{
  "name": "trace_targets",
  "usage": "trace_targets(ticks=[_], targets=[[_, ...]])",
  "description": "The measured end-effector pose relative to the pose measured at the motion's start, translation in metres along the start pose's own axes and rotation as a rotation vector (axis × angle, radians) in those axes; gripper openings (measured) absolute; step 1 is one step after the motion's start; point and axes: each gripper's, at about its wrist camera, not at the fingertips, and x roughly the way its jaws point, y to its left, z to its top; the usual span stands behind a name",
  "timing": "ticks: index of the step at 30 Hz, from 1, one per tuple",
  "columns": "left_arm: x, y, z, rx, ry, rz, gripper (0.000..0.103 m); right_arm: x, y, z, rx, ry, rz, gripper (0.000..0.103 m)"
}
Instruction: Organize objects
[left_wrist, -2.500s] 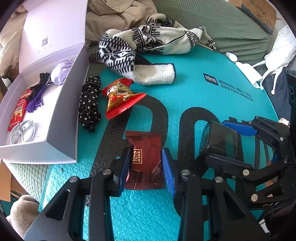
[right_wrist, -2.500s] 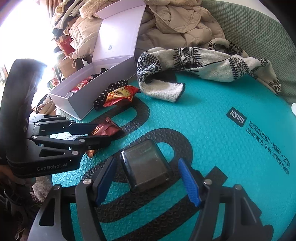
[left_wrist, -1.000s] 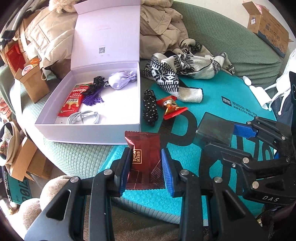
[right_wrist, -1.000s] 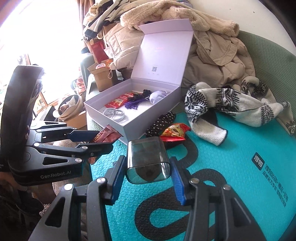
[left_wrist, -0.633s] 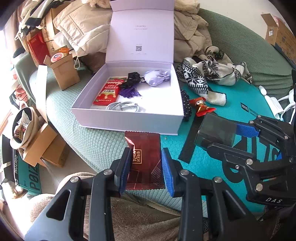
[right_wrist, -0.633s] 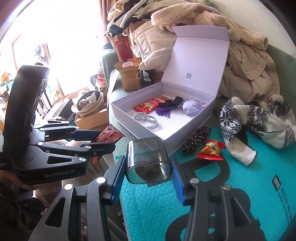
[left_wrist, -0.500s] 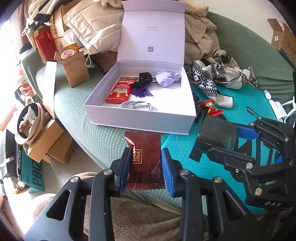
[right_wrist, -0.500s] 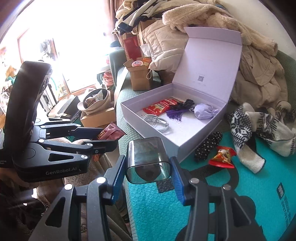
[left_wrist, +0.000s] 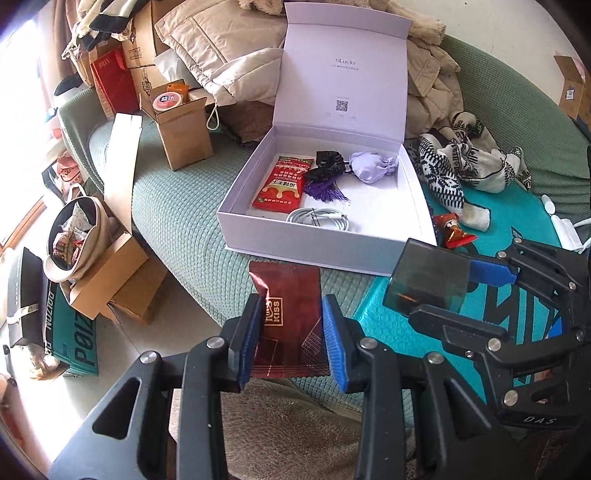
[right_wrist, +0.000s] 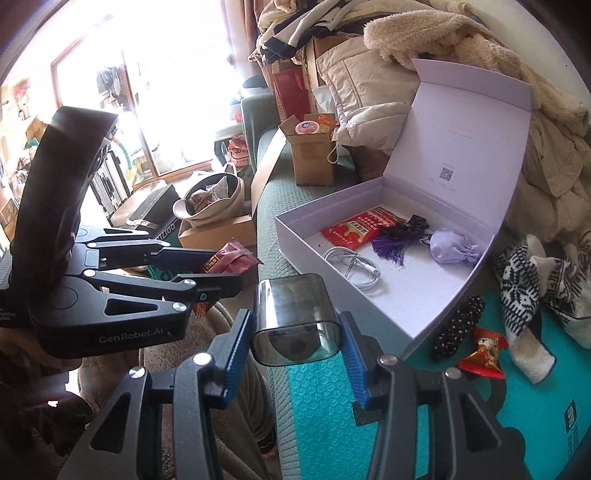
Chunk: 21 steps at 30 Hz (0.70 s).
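Left gripper: the left gripper (left_wrist: 290, 338) is clamped on a flat dark-red foil snack sachet with gold print (left_wrist: 291, 317), which it has lifted off the teal mat; the sachet now hangs over the green sofa edge, just short of the box's near wall.
Open box: the pale lilac cardboard gift box with its hinged lid up (left_wrist: 314, 251) has gone from the edge of the view to its centre. It holds a red snack packet (left_wrist: 282, 184), a coiled white cable (left_wrist: 319, 218), a purple tassel (left_wrist: 325, 192) and a lilac drawstring pouch (left_wrist: 371, 168), with bare floor on its right half.
Right gripper: the right gripper (right_wrist: 293, 350) is closed around a smoky translucent rounded plastic case (right_wrist: 293, 321), likewise carried up off the teal bubble-textured mat (right_wrist: 325, 406).
Left behind: a black polka-dot cloth roll (right_wrist: 458, 328) and a red-orange candy wrapper (right_wrist: 484, 354) lie on the mat beside the box.
Meaning: both pick-ups look done; what remains is probably to bring each item over the rim and release.
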Motion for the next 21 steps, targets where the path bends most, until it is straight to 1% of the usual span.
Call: trace_targets(ticks=[5,13,21], targets=[[0.007,0.008,0.017,0.003,-0.002,-0.002,0.031,0.008,-0.002,0.012,-0.001,-0.003,-0.008,0.048],[0.019,0.012,0.051,0.022,-0.017,-0.012,0.031,0.018,-0.017,0.039,-0.014,-0.029,-0.038,0.048],[0.044,0.009,0.084,0.045,-0.016,-0.034,0.031,0.028,-0.038,0.060,-0.002,-0.035,-0.071,0.047]])
